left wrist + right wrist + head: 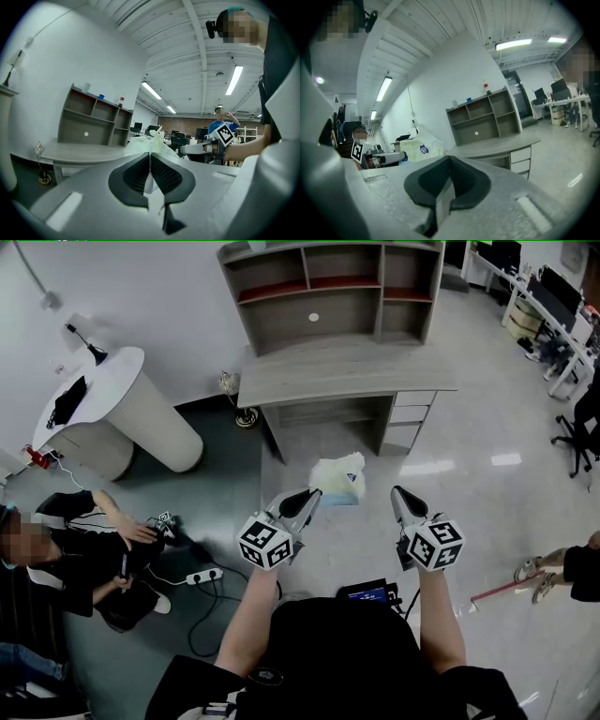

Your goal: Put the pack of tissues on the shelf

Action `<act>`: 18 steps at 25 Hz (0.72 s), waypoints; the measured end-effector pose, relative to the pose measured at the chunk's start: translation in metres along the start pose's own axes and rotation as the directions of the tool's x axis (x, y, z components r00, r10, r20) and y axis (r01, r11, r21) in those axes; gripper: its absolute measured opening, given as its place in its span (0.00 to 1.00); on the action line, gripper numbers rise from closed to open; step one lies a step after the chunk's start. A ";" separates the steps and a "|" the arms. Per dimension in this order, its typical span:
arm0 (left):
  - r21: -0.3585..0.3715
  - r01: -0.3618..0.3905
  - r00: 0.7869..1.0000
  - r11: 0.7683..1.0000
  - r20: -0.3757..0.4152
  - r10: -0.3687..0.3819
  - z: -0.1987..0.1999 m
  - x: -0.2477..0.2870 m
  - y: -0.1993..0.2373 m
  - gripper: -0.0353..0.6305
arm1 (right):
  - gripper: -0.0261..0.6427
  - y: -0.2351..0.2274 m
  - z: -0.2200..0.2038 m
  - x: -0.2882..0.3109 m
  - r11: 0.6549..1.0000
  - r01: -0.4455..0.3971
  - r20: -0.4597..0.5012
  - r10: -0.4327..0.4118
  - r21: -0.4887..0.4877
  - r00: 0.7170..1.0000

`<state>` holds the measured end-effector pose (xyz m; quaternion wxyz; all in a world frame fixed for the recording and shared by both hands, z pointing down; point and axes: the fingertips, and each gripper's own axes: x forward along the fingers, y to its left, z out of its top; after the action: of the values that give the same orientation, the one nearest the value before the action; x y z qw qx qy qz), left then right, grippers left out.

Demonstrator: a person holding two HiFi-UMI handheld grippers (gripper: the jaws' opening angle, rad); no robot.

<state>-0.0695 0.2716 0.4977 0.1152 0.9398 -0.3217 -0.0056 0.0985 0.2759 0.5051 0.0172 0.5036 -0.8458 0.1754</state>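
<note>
left gripper (pixel 313 497): we saw its jaws all but closed, pinching a thin fold of the wrapper of the pack of tissues (pixel 338 479); the left gripper view showed the plastic caught right between the ribbed pads.
right gripper (pixel 399 495): we found its jaws pressed together with nothing between them; it sat at 3 o'clock from the left gripper, apart from it and from the pack.
pack of tissues: we had it in the air, hanging off the left gripper's tips at about 1 o'clock from them, over the pale floor in front of the desk (pixel 337 371); it touched neither the desk nor the shelf (pixel 281 324).
shelf: it stood on the back of the desk at 12 o'clock in the head view, well apart from the pack, its open compartments facing us.
small things on the shelf top: in the left gripper view we made out a few, too small to name.
seated person (pixel 84 549): on the floor at 8 o'clock from us.
power strip (pixel 203 575): on the floor just beside that person.
white rounded counter (pixel 122 418): at 10 o'clock, against the wall.
office chair (pixel 581 427): at 3 o'clock, by the picture's edge.
</note>
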 end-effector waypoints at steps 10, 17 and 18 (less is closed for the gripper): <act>-0.012 -0.020 1.000 1.000 -0.009 0.020 -0.002 0.016 0.009 0.07 | 0.05 -0.013 0.000 0.015 1.000 -0.025 -0.020 0.025 0.007 0.999; -0.027 0.004 1.000 1.000 -0.010 -0.004 -0.001 0.035 0.032 0.07 | 0.05 -0.027 0.007 0.032 1.000 0.012 -0.023 -0.012 0.007 1.000; -0.028 0.010 1.000 1.000 -0.008 -0.010 0.001 0.039 0.037 0.07 | 0.05 -0.029 0.009 0.037 1.000 0.018 -0.023 -0.017 0.005 1.000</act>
<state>-0.0610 0.2194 0.5077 0.1298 0.9396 -0.3166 -0.0068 0.1070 0.2292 0.5120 0.0269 0.5090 -0.8406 0.1833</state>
